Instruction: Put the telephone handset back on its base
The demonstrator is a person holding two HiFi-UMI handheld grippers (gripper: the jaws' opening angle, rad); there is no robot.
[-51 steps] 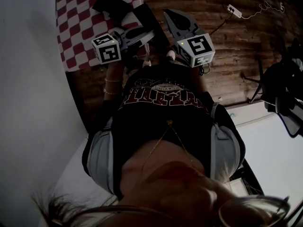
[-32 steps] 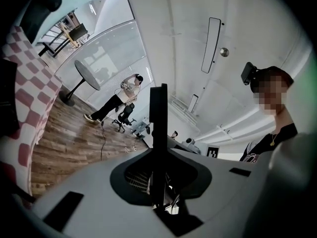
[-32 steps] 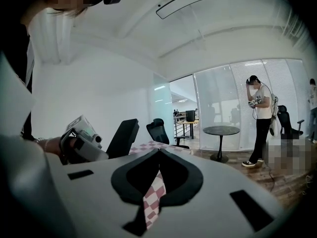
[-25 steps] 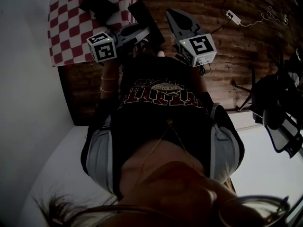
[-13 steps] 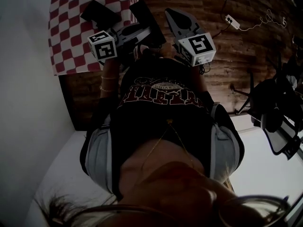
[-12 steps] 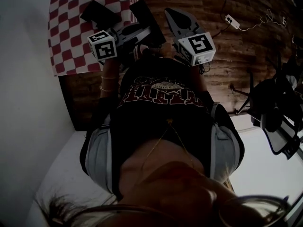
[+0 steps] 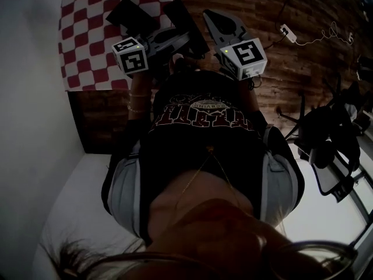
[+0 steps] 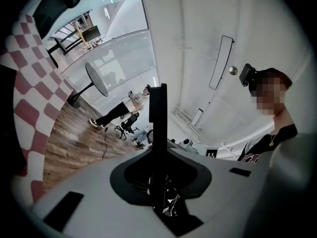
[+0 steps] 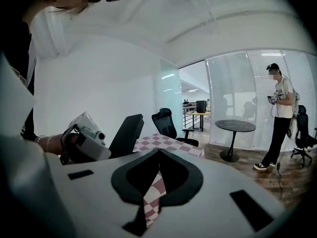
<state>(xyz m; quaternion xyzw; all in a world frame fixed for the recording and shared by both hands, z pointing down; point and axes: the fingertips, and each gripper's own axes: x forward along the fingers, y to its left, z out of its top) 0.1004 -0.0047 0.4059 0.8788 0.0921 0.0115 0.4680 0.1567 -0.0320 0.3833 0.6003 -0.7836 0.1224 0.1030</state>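
Note:
In the head view I hold both grippers up in front of my chest, above the edge of a red-and-white checkered table (image 7: 93, 39). My left gripper (image 7: 175, 37) is shut on a long black handset (image 7: 187, 22). In the left gripper view the handset (image 8: 157, 118) stands edge-on between the jaws of the left gripper (image 8: 157, 155). The right gripper view shows the handset (image 9: 126, 133) as a dark slab. My right gripper (image 7: 214, 21) has its jaws together and nothing in them; its tips (image 9: 158, 152) meet. A flat black thing (image 7: 129, 13), perhaps the base, lies on the table.
The floor is brown wood, with a white power strip (image 7: 288, 31) and its cable on it. Black office chairs (image 9: 168, 123) stand past the checkered table (image 9: 171, 143). A round table (image 9: 235, 128) and a standing person (image 9: 277, 118) are farther off. A white wall lies to my left.
The head view has swung a little, so the table and floor sit differently. Both grippers stay raised before my chest, and the left one keeps its hold on the handset.

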